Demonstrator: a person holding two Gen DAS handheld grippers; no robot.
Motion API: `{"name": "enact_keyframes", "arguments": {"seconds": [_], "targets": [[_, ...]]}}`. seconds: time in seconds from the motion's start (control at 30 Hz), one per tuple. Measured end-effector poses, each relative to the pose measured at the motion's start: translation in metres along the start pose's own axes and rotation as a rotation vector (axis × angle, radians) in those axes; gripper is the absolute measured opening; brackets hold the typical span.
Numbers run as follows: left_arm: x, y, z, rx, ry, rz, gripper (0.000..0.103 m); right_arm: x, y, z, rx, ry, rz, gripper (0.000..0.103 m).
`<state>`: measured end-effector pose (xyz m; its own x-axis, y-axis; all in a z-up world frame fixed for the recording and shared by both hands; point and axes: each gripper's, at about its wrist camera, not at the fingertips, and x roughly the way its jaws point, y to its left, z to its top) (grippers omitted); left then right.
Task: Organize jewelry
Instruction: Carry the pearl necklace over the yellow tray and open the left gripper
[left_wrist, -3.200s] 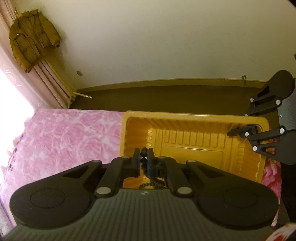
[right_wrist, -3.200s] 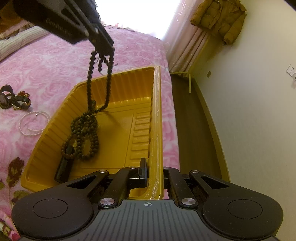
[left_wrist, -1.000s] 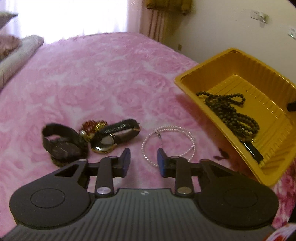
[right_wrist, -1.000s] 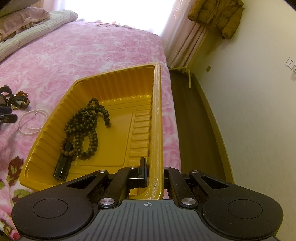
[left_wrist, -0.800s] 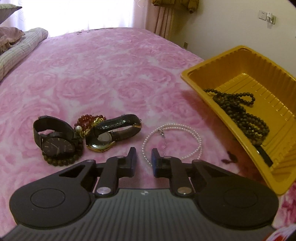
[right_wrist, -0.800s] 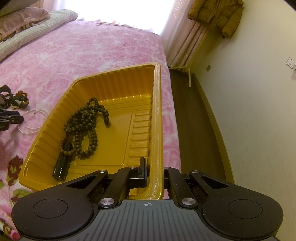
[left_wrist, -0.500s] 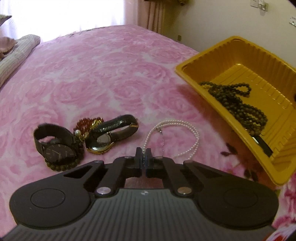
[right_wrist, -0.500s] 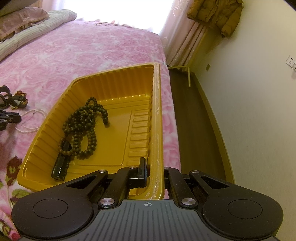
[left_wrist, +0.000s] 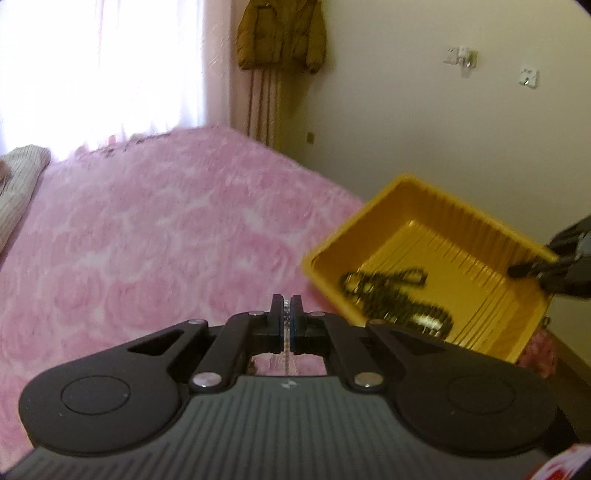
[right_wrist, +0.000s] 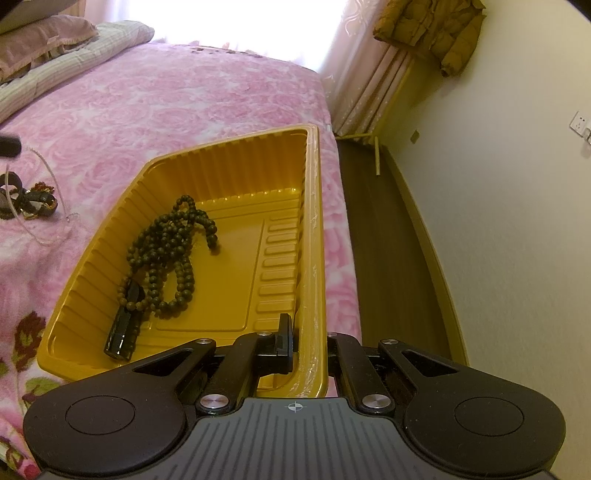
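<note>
Left wrist view: the left gripper has its jaws clenched on the pearl necklace, whose thin strand hangs below, above the pink bed. The loose loop could snag on the yellow tray rim or slip free from so slight a pinch. The right gripper clamps the tray's near right wall; the dark bead string lies inside.
</note>
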<state>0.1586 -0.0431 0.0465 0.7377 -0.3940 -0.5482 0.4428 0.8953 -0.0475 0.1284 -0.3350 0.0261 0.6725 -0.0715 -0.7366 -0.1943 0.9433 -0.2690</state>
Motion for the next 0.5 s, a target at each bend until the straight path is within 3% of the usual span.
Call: {"name": "enact_keyframes", "arguments": {"seconds": [0.5], "targets": [[-0.026, -0.034, 0.066, 0.053, -0.128, -0.164, 0.002, 0.001, 0.001, 0.000, 0.000, -0.002, 0.000, 0.003]]}}
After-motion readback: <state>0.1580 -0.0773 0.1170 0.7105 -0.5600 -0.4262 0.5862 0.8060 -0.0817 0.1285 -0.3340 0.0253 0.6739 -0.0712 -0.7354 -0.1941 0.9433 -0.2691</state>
